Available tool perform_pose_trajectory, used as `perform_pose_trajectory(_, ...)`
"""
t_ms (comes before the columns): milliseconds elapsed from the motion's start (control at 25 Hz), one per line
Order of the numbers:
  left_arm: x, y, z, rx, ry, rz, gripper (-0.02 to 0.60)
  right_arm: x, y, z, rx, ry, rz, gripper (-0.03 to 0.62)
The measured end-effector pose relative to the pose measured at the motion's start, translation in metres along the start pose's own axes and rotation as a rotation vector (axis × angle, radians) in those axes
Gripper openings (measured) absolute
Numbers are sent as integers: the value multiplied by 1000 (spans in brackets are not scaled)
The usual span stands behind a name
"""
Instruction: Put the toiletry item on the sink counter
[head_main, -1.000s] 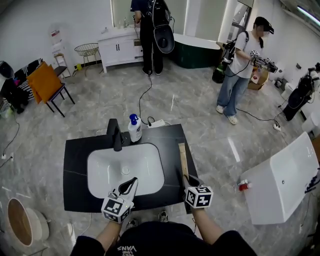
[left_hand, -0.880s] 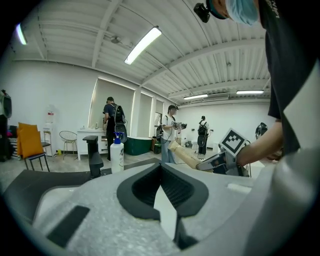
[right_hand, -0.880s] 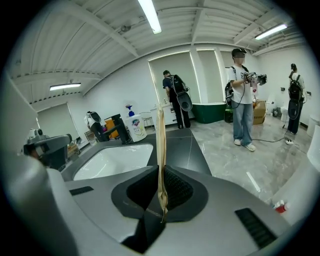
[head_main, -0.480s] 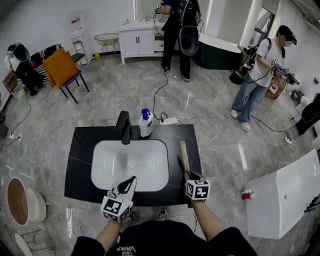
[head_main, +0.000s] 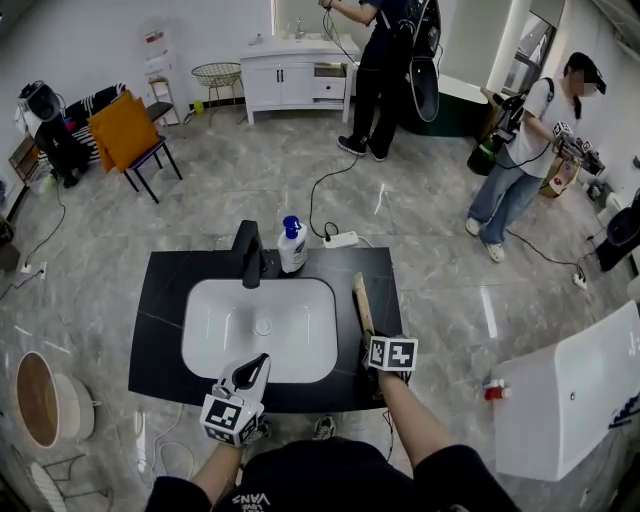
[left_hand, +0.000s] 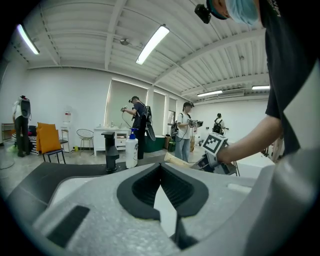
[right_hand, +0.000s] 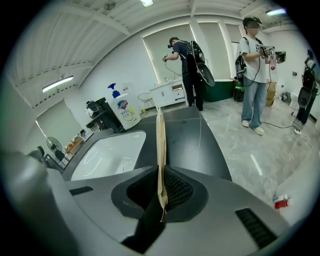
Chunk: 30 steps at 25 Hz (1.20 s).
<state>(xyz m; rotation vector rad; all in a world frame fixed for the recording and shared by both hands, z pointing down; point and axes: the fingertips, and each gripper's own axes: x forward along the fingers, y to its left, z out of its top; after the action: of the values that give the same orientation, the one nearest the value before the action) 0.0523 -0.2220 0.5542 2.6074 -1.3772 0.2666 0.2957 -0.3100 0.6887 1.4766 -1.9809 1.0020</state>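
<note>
Packet (head_main: 361, 300) in right tongs (head_main: 370, 338) runs beside basin rim (head_main: 334, 322).

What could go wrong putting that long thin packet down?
The right gripper pinches the long tan packet at one end only, so it could swing or slip. It is between the white basin and the counter edge, so it might slide into the basin or off onto the floor.

Head view steeply down — gripper views low, near, sharing the sink (head_main: 300, 340)
</note>
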Motion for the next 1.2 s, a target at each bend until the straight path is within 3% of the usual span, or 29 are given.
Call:
perform_pose_trajectory(680,10,6,6,0,3,-23,6,25,-2,22,43,42,-45,47)
perform_pose_trajectory(1080,12,7,6,6,11,-52,6,24,-9,17,122,20,-56,147)
perform_pose_trajectory(1200,14,6,8,11,14,-70,6,20,-12,17,131,1,-73,147)
